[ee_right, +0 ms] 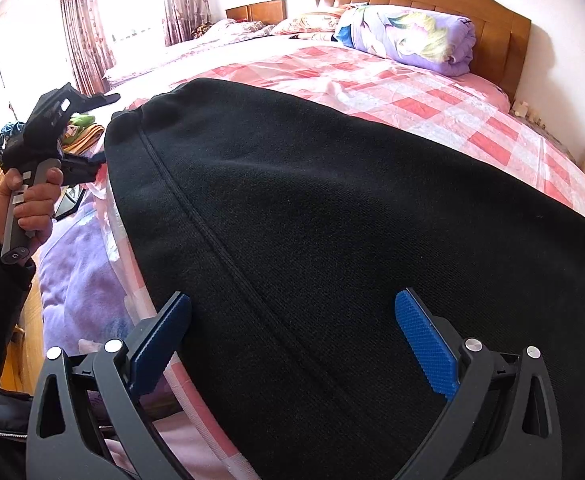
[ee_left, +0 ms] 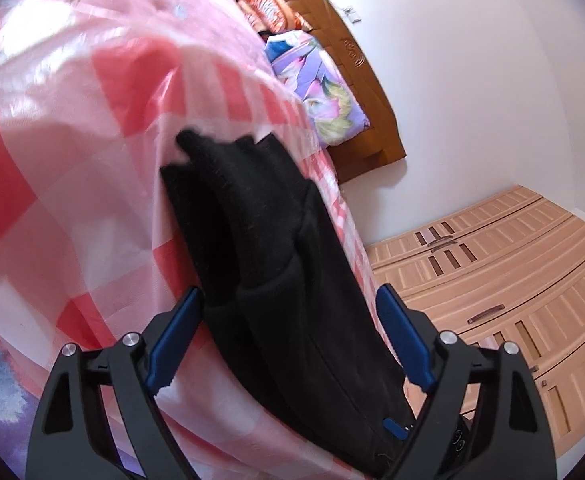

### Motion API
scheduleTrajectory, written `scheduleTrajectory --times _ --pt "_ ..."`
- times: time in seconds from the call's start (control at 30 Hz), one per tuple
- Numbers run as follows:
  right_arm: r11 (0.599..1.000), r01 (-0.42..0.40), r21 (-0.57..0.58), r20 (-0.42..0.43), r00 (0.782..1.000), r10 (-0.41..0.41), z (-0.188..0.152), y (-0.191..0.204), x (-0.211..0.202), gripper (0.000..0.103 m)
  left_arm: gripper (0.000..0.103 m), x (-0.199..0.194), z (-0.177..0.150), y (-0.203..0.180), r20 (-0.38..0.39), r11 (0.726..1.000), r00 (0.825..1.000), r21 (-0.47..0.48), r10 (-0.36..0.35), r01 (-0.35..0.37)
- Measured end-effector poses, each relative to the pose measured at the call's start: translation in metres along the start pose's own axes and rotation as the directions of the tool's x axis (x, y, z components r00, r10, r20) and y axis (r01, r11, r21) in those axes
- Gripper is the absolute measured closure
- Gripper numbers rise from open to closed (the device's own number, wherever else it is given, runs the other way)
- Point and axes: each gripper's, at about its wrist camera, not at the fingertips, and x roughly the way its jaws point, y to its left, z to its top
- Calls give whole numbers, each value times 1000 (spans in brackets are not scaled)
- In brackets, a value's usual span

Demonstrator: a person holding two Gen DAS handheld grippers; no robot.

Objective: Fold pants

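Two wrist fisheyes, both close over the bed's near edge.

The left wrist view is rolled sideways, so the headboard [ee_left: 344, 64] and what seems a wardrobe [ee_left: 492, 280] tilt at right. The right wrist view sits level, facing the far headboard. Both share the black pants [ee_left: 276, 264] [ee_right: 332, 220], checked bedspread [ee_left: 72, 160] [ee_right: 432, 92] and purple quilt [ee_left: 320, 88] [ee_right: 412, 36].
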Motion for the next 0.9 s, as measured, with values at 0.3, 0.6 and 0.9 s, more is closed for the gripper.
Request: scheduleTrajectory --times 0.3,0.6,0.9 --pt "998 -46 53 -27 999 47 12 3 -8 4 68 9 1 -4 2 994 996 65 87 -87" --pt "995 -2 -103 -115 993 -10 41 36 35 4 75 0 -12 -42 101 954 964 150 244 -258" --pt "995 -94 -15 -44 995 93 38 15 23 5 75 13 -59 -176 284 713 909 564 307 -417"
